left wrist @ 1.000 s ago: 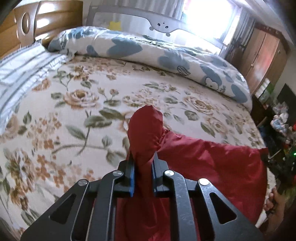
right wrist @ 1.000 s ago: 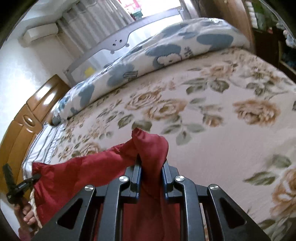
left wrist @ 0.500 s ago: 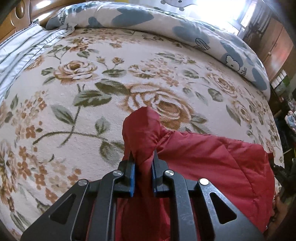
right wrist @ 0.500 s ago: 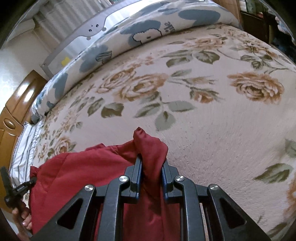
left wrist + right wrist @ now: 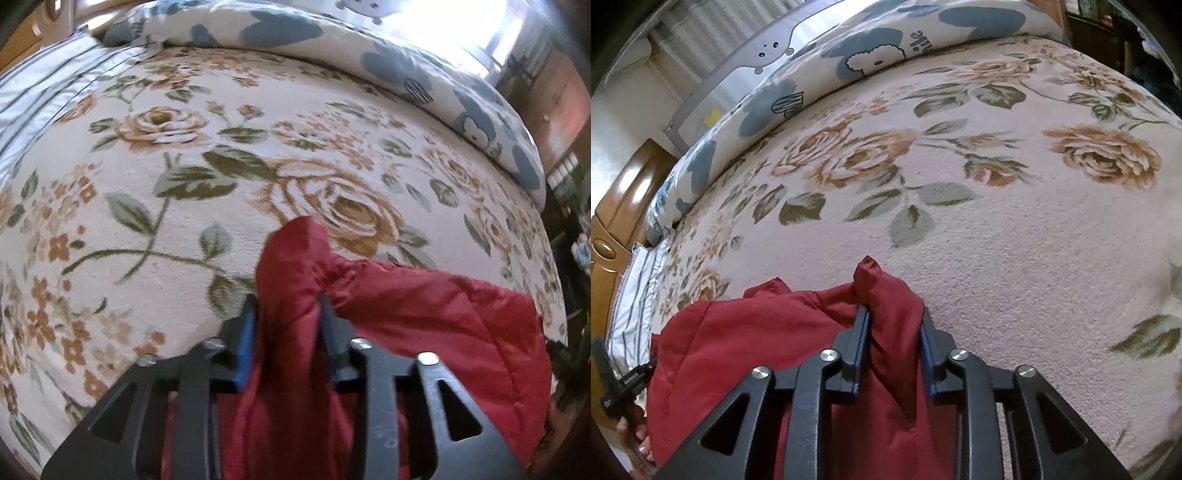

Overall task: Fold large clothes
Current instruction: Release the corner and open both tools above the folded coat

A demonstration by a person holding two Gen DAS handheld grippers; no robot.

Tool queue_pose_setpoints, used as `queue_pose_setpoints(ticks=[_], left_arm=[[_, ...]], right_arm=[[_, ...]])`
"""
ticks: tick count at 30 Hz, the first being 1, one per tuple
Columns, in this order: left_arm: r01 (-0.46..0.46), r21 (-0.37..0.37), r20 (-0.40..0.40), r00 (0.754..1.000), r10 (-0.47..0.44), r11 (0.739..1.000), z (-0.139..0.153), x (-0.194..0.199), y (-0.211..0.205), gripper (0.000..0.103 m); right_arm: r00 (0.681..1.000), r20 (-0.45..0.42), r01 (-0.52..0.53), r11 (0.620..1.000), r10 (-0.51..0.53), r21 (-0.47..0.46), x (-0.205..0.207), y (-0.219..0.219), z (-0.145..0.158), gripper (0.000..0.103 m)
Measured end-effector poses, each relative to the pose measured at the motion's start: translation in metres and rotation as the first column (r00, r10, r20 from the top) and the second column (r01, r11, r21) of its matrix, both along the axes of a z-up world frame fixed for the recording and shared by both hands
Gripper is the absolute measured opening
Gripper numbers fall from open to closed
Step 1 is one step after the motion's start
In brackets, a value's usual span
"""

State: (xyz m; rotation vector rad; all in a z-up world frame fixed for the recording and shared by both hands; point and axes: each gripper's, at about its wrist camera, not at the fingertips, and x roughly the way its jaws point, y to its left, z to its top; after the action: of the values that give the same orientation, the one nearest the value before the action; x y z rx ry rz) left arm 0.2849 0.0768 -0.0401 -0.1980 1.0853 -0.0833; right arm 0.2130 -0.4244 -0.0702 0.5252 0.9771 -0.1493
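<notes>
Red garment [image 5: 424,325]: thin, smooth, slightly shiny fabric with quilted stitch lines, puffy at the folds. It lies low on the near part of the bed, spread between the two tongs, with a bunched peak of cloth standing up inside each pair.

Bed cover [image 5: 155,206]: cream, nubbly pile, printed with tan roses and olive-green leaves. Along its far edge runs a rolled quilt [image 5: 871,48], white with blue shapes and cartoon figures. Striped white-grey pillow [image 5: 48,85] at one end, against a glossy wooden headboard [image 5: 624,195]. Grey bed rail [image 5: 746,62] with a small face on it behind the quilt; a bright window beyond.

Left tongs [image 5: 286,325]: black, blue-lined, pointing steeply down at the bed. The jaws have just been opening; the cloth peak sits loose between them, with the blue lining on one side showing clear of the fabric.

Right tongs [image 5: 894,332]: same pose. The jaws have just been opening; the fold stands between them, slack rather than pinched.

A hand [image 5: 635,435] shows at the right view's lower left edge.
</notes>
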Motion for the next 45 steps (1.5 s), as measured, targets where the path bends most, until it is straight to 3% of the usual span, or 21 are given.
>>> queue_pose_setpoints(ticks=[2, 6, 8, 15, 20, 28, 33, 41, 45], left_arm=[[-0.034, -0.012, 0.012, 0.999, 0.034, 0.999, 0.003, -0.004, 0.008, 0.049], [-0.063, -0.036, 0.050, 0.997, 0.064, 0.997, 0.018, -0.016, 0.018, 0.052], [-0.076, -0.030, 0.076, 0.994, 0.078, 0.997, 0.027, -0.022, 0.022, 0.063], [-0.086, -0.058, 0.084, 0.992, 0.091, 0.995, 0.039, -0.040, 0.036, 0.064], [-0.025, -0.050, 0.106, 0.994, 0.030, 0.998, 0.049, -0.075, 0.029, 0.064], [0.054, -0.033, 0.131, 0.990, -0.049, 0.998, 0.062, -0.133, 0.014, 0.064], [0.123, 0.013, 0.161, 0.979, -0.124, 0.992, 0.070, -0.167, -0.004, 0.064], [0.211, 0.050, 0.146, 0.965, -0.216, 0.976, 0.069, -0.203, -0.037, 0.064], [0.213, 0.088, 0.146, 0.964, -0.224, 0.973, 0.069, -0.216, -0.048, 0.073]], right_arm=[[1.000, 0.011, 0.003, 1.000, -0.003, 0.012, -0.002, -0.002, 0.002, 0.031], [0.999, 0.037, 0.036, 0.999, -0.037, 0.023, -0.011, -0.007, 0.010, 0.050], [0.997, 0.057, 0.051, 0.998, -0.053, 0.025, -0.018, -0.010, 0.017, 0.052], [0.993, 0.113, 0.025, 1.000, -0.025, -0.004, -0.044, 0.001, 0.044, 0.052], [0.988, 0.146, -0.054, 0.998, 0.057, -0.023, -0.075, 0.030, 0.061, 0.052], [0.977, 0.133, -0.165, 0.986, 0.167, -0.026, -0.118, 0.075, 0.060, 0.056], [0.967, 0.125, -0.214, 0.975, 0.221, -0.065, -0.140, 0.098, 0.063, 0.062], [0.945, 0.120, -0.285, 0.947, 0.303, -0.148, -0.165, 0.141, 0.070, 0.063], [0.931, 0.118, -0.319, 0.927, 0.345, -0.198, -0.174, 0.161, 0.073, 0.065]])
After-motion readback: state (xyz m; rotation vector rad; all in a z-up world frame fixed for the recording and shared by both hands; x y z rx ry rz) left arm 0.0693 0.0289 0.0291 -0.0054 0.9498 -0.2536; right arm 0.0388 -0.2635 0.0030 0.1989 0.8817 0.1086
